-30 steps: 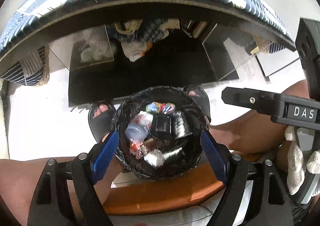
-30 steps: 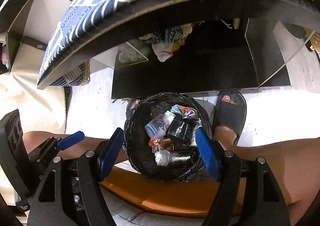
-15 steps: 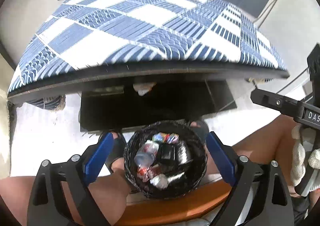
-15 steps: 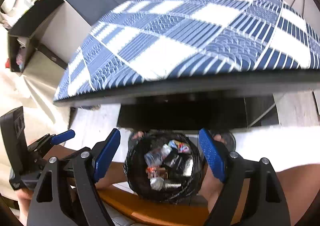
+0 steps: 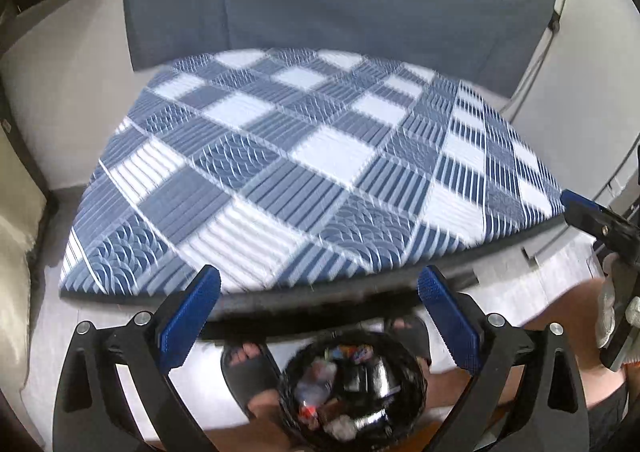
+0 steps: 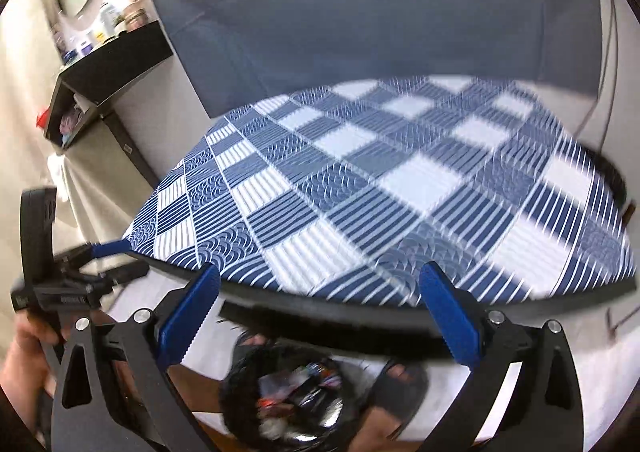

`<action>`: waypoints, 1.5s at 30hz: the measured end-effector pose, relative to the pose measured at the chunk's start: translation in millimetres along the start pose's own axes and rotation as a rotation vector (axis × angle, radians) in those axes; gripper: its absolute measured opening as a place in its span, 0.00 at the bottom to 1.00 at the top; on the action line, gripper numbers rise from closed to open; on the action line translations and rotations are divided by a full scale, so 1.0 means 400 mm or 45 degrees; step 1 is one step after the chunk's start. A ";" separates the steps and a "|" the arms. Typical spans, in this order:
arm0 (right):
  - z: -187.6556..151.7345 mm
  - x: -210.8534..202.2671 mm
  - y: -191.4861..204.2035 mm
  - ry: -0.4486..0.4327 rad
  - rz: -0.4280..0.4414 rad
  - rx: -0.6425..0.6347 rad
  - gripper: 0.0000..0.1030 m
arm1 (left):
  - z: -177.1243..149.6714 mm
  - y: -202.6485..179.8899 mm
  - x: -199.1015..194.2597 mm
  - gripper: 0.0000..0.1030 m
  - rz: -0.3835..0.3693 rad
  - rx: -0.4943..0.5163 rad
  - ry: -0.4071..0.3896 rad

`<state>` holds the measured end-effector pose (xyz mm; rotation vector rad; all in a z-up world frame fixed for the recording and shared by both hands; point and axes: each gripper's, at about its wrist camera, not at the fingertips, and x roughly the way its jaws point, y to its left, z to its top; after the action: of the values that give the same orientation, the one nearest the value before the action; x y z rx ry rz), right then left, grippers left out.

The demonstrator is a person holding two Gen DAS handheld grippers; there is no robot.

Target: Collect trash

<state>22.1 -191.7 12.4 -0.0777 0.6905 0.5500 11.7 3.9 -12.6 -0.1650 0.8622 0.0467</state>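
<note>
A black-lined trash bin (image 5: 352, 384) full of wrappers, a plastic bottle and foil sits on the floor between the person's feet, low in both views (image 6: 288, 392). My left gripper (image 5: 318, 316) is open and empty, raised above the bin. My right gripper (image 6: 318, 312) is open and empty too, likewise above the bin. The table (image 5: 304, 180) with a blue and white checked cloth fills the middle of both views (image 6: 400, 192); no trash shows on it. The right gripper appears at the right edge of the left wrist view (image 5: 600, 220), the left gripper at the left of the right wrist view (image 6: 60, 284).
A grey sofa (image 5: 340, 0) stands behind the table. A black shelf (image 6: 112, 64) with bottles is at the left. The person's sandalled feet (image 5: 250, 372) flank the bin. White floor (image 5: 80, 324) lies around the table.
Both grippers have lifted and tilted up from over the bin; the view now shows the tabletop instead of the shelf under it. The bin has slid to the bottom of both views.
</note>
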 end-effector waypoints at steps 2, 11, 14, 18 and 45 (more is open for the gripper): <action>0.017 -0.009 -0.007 -0.038 -0.011 -0.037 0.96 | 0.019 0.006 -0.008 0.93 0.026 0.008 -0.044; 0.074 0.023 -0.068 -0.087 -0.027 -0.004 0.96 | 0.089 0.037 -0.003 0.93 0.057 0.042 -0.126; 0.089 0.033 -0.086 -0.109 -0.003 0.032 0.96 | 0.105 0.048 0.004 0.93 0.060 0.053 -0.143; 0.104 0.050 -0.088 -0.115 0.001 0.026 0.96 | 0.118 0.059 -0.001 0.93 0.062 0.060 -0.190; 0.099 0.061 -0.065 -0.123 -0.011 0.001 0.96 | 0.112 0.054 0.002 0.93 0.023 0.069 -0.185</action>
<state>74.1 -193.1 25.0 -0.0526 0.5963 0.5419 43.4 32.3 12.6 -0.1017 0.7196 0.0519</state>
